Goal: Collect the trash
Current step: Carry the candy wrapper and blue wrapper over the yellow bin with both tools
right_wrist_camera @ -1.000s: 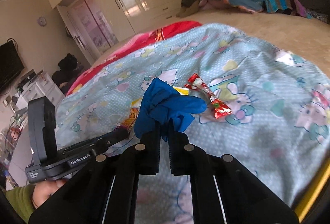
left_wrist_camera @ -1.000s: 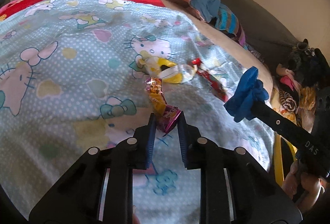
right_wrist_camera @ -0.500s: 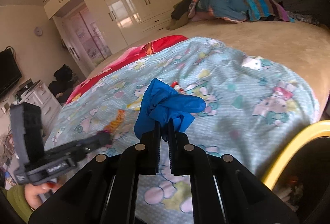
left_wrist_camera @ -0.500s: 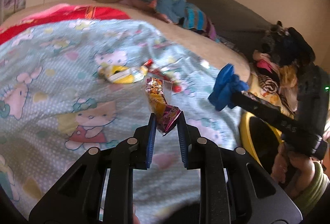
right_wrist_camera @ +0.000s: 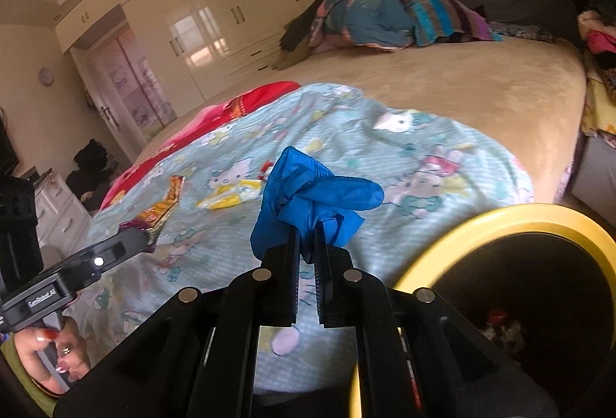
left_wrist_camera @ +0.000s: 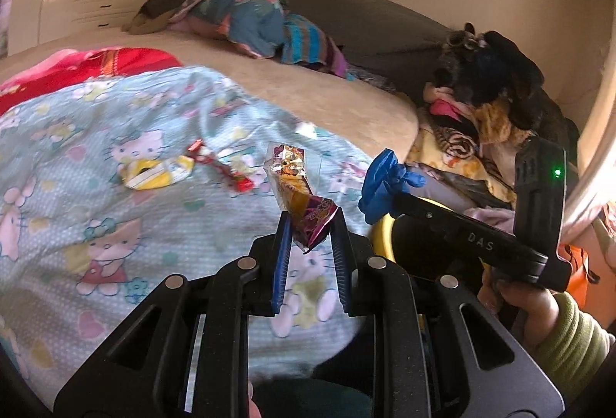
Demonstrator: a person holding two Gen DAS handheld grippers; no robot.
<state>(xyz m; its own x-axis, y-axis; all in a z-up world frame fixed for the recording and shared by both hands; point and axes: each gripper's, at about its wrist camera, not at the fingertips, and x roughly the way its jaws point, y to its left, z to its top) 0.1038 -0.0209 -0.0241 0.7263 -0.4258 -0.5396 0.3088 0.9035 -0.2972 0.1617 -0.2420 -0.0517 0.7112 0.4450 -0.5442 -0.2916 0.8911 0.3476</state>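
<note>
since the earlier frame both hands have swung off the middle of the bed toward its foot edge; the yellow-rimmed bin (right_wrist_camera: 512, 221) now fills the lower right of the right wrist view, where before it was out of view there.

right hand-held gripper (right_wrist_camera: 306, 244): jaws closed tight on the crumpled blue glove (right_wrist_camera: 308, 194), which bunches up above the tips. left hand-held gripper (left_wrist_camera: 311, 225): jaws closed on the lower end of the snack wrapper (left_wrist_camera: 298, 198), its long axis standing up and away from the tips, foil end on top.

key relation: the bin sits off the foot edge of the bed, below and to the right of the right gripper's tips; black liner, some trash already inside. in the left wrist view only a sliver of the bin rim (left_wrist_camera: 379, 233) shows, behind the right gripper's body and just under the glove (left_wrist_camera: 385, 183). so the right hand is nearer the opening, and the left has to come across to the right, past or after it. judgement: glove goes first, wrapper second, else the two grippers crowd each other over the rim.

still on the hello kitty blanket (left_wrist_camera: 77, 187), well back from the foot edge: yellow wrapper (left_wrist_camera: 154, 173) and red wrapper (left_wrist_camera: 223, 168), close together. not yet collected.
</note>
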